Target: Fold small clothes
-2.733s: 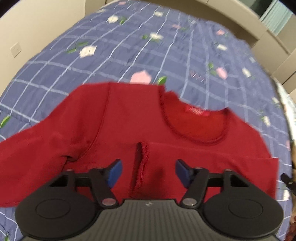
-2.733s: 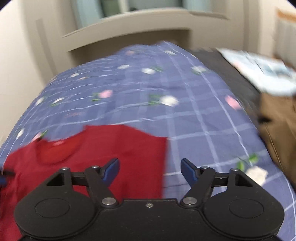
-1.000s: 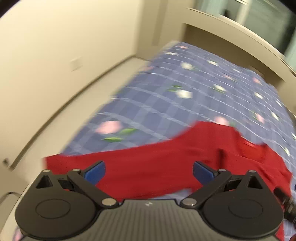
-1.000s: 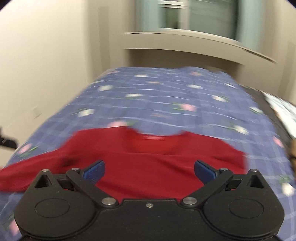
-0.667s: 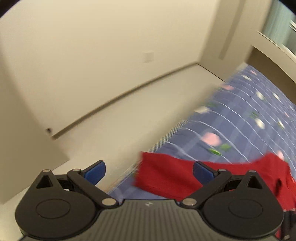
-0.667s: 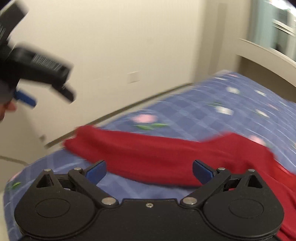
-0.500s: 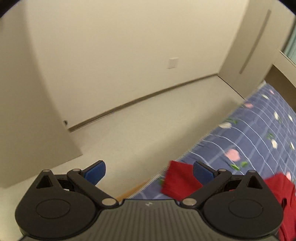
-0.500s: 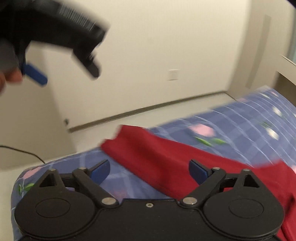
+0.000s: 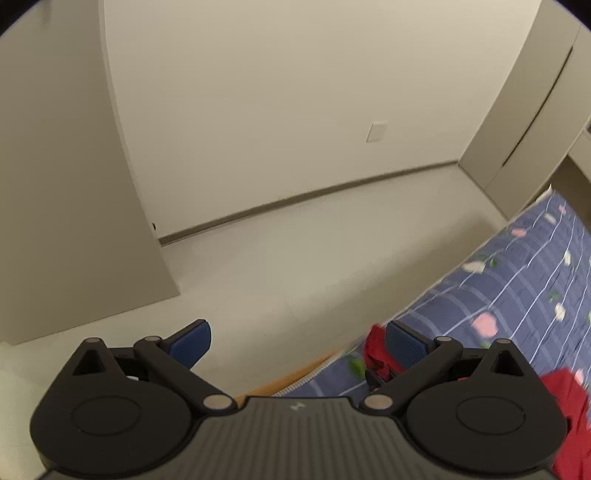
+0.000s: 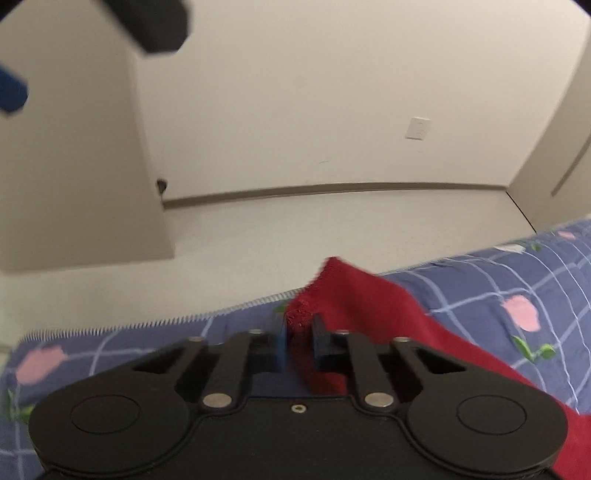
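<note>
A red long-sleeved top (image 10: 373, 302) lies on a blue checked bedspread with flowers (image 10: 517, 280). My right gripper (image 10: 299, 338) is shut on the cuff end of its sleeve, near the bed's edge. The sleeve runs back to the right. My left gripper (image 9: 295, 341) is open and empty, held out over the floor beside the bed. The sleeve end (image 9: 375, 354) shows just by its right fingertip (image 9: 402, 341), and more red cloth (image 9: 569, 413) lies at the lower right. The left gripper also shows blurred at the top left of the right wrist view (image 10: 147, 22).
The bed's edge (image 10: 147, 325) runs across the right wrist view, with pale floor (image 9: 295, 266) beyond it. A beige wall with a socket plate (image 9: 376, 132) stands behind. A cupboard side (image 9: 66, 184) is at the left.
Both grippers swung left from the shirt body to the sleeve end. My right gripper closed on the cuff. My left gripper stayed open and moved out over the floor.
</note>
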